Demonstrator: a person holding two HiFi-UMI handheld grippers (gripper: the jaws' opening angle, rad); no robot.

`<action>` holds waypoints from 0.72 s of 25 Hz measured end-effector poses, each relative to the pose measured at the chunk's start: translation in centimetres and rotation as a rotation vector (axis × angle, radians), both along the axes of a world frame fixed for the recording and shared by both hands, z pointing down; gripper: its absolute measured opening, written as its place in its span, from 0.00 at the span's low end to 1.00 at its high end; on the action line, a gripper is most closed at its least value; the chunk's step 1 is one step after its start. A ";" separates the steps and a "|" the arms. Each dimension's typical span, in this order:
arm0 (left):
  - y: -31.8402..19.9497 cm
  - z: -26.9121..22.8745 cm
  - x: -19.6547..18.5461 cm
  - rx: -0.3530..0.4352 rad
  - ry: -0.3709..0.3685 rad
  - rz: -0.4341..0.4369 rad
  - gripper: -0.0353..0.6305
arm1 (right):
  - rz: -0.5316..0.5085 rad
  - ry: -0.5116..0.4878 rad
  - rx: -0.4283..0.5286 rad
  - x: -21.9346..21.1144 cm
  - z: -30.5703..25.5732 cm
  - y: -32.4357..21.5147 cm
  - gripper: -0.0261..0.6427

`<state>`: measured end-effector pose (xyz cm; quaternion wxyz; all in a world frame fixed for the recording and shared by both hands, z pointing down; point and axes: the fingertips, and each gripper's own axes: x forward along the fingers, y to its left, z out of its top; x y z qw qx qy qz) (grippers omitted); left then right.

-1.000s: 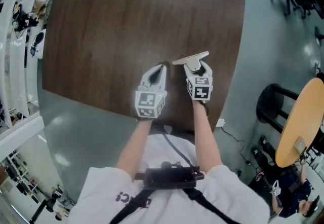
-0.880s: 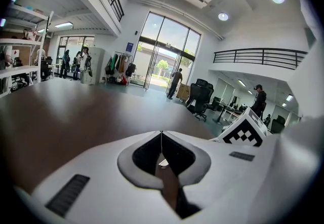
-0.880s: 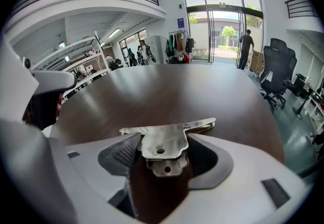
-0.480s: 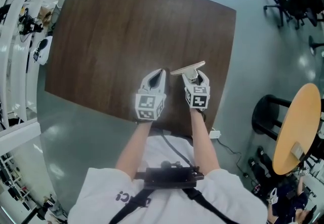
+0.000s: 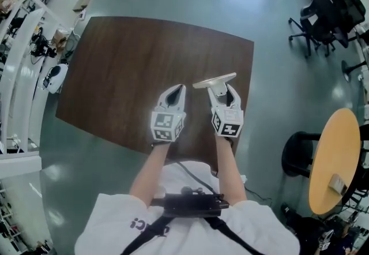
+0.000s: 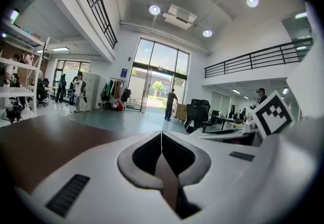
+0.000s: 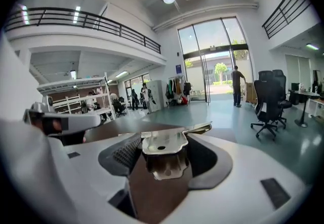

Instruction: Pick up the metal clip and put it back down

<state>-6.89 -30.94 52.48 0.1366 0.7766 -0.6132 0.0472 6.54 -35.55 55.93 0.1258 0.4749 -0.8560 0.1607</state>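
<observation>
Head view, and nearest of all the person's white shirt (image 5: 115,222), both forearms reaching out over the near edge of the dark wooden table (image 5: 124,57). Left gripper (image 5: 180,87) hovers just past that edge with its jaws pressed together and nothing between them. Right gripper (image 5: 223,87) sits close beside it, jaws spread wide and clamped on the metal clip (image 5: 214,81). Right gripper view confirms it: the clip's body is wedged between the two pads, brown tabletop below. Whether the clip is clear of the wood, I can't tell.

Now the clip's flat bar: it runs crosswise to the jaws, long axis left to right across the table, right end tilted a touch farther away. It sits at the jaw tips, near the table's right edge and not far from the near one.

Beyond and to the left, bare tabletop opens out to the far edge. Past the right edge, grey floor, a round yellow table (image 5: 337,156), and office chairs (image 5: 323,11) well apart.
</observation>
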 end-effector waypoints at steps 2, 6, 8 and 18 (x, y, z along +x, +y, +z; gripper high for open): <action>0.0 -1.5 -0.5 0.027 -0.003 -0.010 0.07 | 0.013 -0.035 0.056 0.0 -3.0 -0.2 0.48; 0.4 -5.2 -0.5 0.092 -0.016 -0.010 0.07 | 0.033 -0.095 0.166 0.7 -9.1 0.2 0.47; 0.5 -7.0 0.0 0.122 -0.019 -0.002 0.07 | 0.039 -0.122 0.215 1.3 -11.7 0.5 0.48; 2.5 -15.4 3.2 0.278 -0.020 0.037 0.07 | 0.046 -0.172 0.415 3.5 -21.7 4.2 0.48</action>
